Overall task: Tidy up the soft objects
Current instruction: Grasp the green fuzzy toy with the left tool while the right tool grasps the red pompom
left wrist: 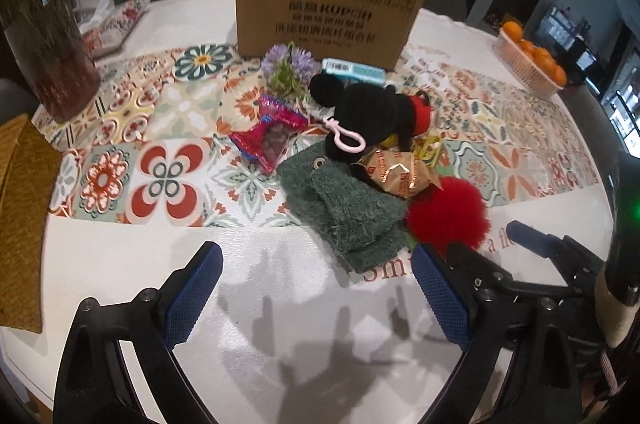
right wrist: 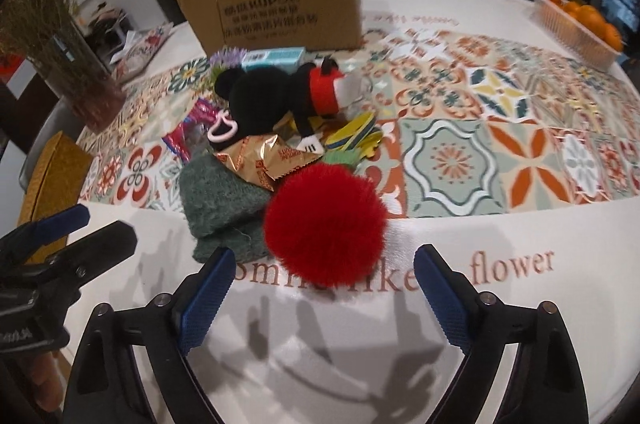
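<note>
Left edge of table (left wrist: pixel 120 264): vase of dried stems (left wrist: pixel 48 24), woven yellow mat (left wrist: pixel 20 192) beside it, both well clear of the pile

Left gripper (left wrist: pixel 316 288): jaws spread wide, nothing between them, hanging over bare white cloth just short of the green towel (left wrist: pixel 344 212)

Centre pile, left to right: red snack packet (left wrist: pixel 268 136), purple flower sprig (left wrist: pixel 288 68), green towel folded loosely, black plush mouse (left wrist: pixel 368 116) with pink clip lying on top, gold wrapper (left wrist: pixel 400 172) wedged against the towel, red pom-pom (right wrist: pixel 324 220) at the near right corner touching the towel. Soft and non-soft things lie mixed together

Right gripper (right wrist: pixel 320 292): jaws spread, empty; the pom-pom sits just ahead of the fingertips, not between the pads

Cardboard box (left wrist: pixel 328 4) behind the pile, upright, top open; inside hidden from both views, so contents cannot be told. A small teal carton (left wrist: pixel 352 70) rests at its base, outside it

Far right: basket (right wrist: pixel 576 36) holding oranges, well apart

Progress, as a judgement: nothing sorted so far as can be seen; towel, plush and pom-pom all left to move, the box the likely destination
</note>
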Motion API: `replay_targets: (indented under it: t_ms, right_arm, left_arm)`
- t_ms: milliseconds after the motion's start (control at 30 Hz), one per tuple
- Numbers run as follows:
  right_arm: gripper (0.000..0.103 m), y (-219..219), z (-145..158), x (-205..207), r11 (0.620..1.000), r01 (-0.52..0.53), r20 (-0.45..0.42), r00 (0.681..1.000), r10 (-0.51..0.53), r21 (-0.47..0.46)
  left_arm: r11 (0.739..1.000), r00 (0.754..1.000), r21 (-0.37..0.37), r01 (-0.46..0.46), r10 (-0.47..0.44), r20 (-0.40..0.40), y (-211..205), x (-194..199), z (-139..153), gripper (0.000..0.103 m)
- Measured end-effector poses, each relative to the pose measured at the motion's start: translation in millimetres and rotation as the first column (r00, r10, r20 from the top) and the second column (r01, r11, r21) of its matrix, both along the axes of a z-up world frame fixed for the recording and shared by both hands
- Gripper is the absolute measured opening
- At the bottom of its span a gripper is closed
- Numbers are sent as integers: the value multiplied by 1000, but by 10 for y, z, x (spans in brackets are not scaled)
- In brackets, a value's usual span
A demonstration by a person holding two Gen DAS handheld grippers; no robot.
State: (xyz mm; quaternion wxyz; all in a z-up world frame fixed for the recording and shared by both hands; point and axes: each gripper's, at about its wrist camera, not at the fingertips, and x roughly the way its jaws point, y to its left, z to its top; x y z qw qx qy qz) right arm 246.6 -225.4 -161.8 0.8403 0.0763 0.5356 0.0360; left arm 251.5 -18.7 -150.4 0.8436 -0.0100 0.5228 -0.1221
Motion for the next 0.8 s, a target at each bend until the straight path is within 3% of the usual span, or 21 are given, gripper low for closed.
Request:
replay_targets:
  t_ms: [367,567,800]
  right_arm:
    - [79,-8,-274,269,996,-87,-37,995,88,14]
    - [68,-18,-354,377,994,-108,-46,993,108,18]
    - [52,-66,-404,420,993,-107,-58,992,109,48]
  left_arm:
    - [996,987,-94,-7,-8,-163,-149,326,-484,87]
    - [990,977,-143,-23,-8,-213,-192,457,-649,83]
    - [985,976,-172,-26,-12,-218,-290,535,-745,80]
